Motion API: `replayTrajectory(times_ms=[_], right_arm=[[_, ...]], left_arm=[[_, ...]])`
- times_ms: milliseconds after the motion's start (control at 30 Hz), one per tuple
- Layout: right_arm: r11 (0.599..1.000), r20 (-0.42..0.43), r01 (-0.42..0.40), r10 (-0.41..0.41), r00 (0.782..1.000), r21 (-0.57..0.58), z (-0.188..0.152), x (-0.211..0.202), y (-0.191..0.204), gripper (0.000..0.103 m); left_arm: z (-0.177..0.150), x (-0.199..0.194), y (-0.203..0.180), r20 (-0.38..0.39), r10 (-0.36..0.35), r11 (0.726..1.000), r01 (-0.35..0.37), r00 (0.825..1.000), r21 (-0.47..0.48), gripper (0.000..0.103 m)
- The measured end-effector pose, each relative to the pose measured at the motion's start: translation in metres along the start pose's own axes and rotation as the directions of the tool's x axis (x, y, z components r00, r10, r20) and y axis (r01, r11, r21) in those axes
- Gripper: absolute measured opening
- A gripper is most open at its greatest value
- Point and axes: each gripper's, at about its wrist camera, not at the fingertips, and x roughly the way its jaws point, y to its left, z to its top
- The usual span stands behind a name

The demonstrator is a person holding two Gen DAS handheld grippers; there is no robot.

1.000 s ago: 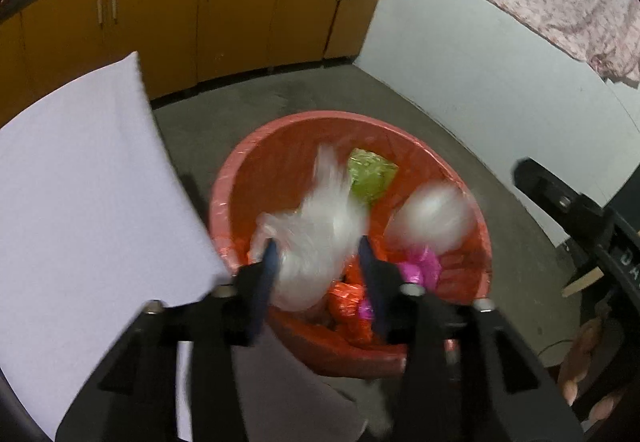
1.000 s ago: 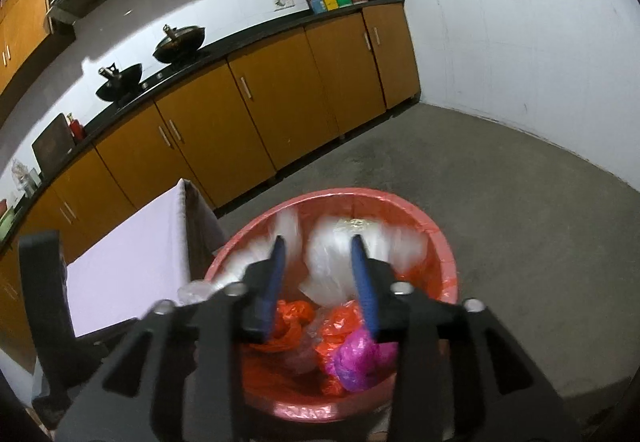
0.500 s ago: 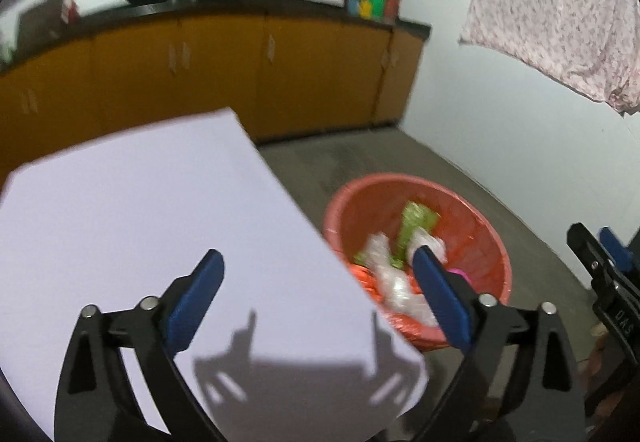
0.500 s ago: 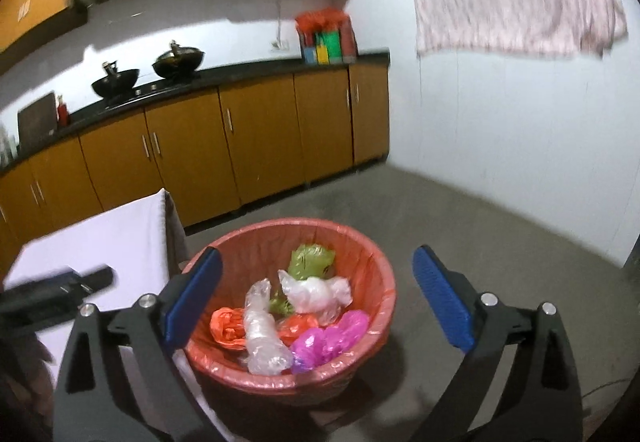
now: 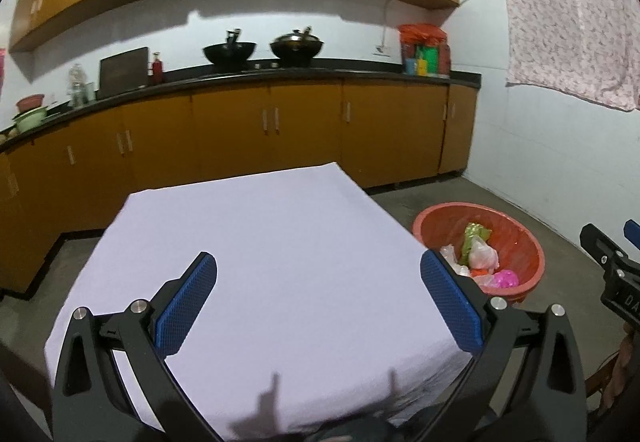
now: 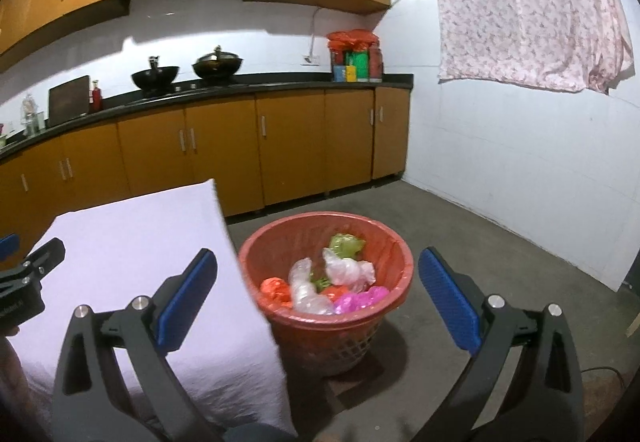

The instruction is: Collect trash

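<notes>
Both grippers, left gripper (image 5: 318, 296) and right gripper (image 6: 318, 294), are spread wide and hold nothing. The left hovers above a white-covered table (image 5: 280, 242). Crumpled plastic bags (image 6: 320, 282), apparently trash, lie inside the red basket (image 6: 280, 242) on the floor just beside the table.

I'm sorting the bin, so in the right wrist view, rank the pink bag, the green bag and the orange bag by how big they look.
1. Pink bag, largest.
2. Green bag and orange bag look alike; partly buried, so unranked.
</notes>
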Motion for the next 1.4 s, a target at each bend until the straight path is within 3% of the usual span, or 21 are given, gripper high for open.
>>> replayTrajectory(times_ms=[600,1400], right_arm=[[0.998,0.053,-0.039,0.042,0.998,-0.050,-0.018,-0.062,0.030,0.099],[0.999,0.058,-0.030,0.031,0.998,-0.017,-0.019,-0.074,0.028,0.099]], left_arm=[[-0.024,-0.043,0.012,0.066,0.069,0.997,-0.067,0.995,-0.032,0.101],[-0.036,-0.052,0.018,0.062,0.059,0.998,-0.057,0.996,-0.035,0.101]])
